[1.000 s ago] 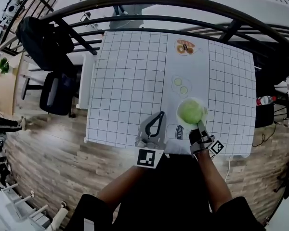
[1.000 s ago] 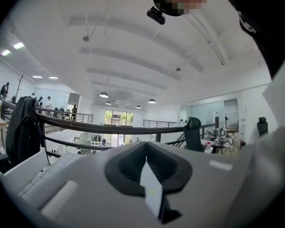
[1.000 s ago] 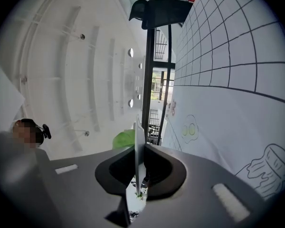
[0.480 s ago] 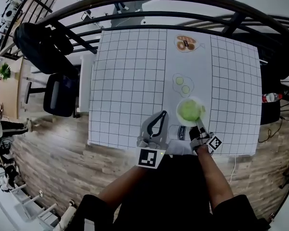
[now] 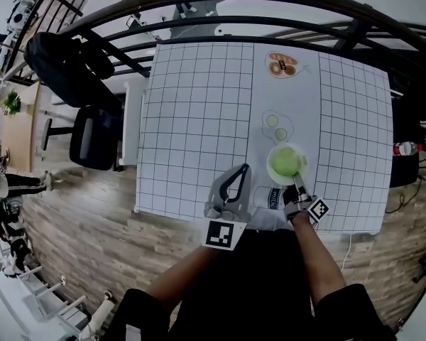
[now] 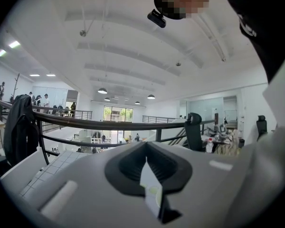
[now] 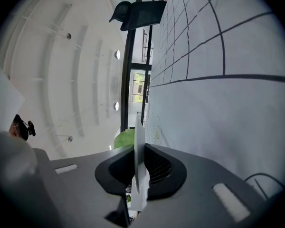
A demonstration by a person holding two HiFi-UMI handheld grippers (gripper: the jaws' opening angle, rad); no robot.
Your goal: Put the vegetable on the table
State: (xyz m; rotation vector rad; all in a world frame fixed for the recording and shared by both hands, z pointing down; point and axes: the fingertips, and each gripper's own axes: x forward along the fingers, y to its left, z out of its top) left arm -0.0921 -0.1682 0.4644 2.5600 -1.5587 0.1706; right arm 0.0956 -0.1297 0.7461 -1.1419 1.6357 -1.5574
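A round green vegetable [image 5: 285, 162] lies on a white plate [image 5: 272, 169] at the near right of the grid-cloth table [image 5: 199, 119]. My right gripper [image 5: 296, 182] is shut on the plate's near rim. In the right gripper view the plate's thin edge [image 7: 138, 146] stands between the jaws of the right gripper [image 7: 138, 175], and the vegetable [image 7: 124, 137] shows behind it. I cannot tell whether the plate touches the cloth. My left gripper [image 5: 241, 169] hovers at the table's front edge, shut, with nothing in it. In its own view the left gripper [image 6: 149, 184] points up and away.
Printed pictures lie on the cloth's middle strip: cucumber slices [image 5: 275, 125] just beyond the plate and a food dish [image 5: 282, 65] at the far end. A black railing [image 5: 270, 6] curves behind the table. A black chair [image 5: 92, 137] stands to the left and a bottle [image 5: 405, 148] to the right.
The plate with the vegetable looks smaller than a second ago: it has sunk toward the cloth in my right gripper. The left gripper has kept its place by the front edge.
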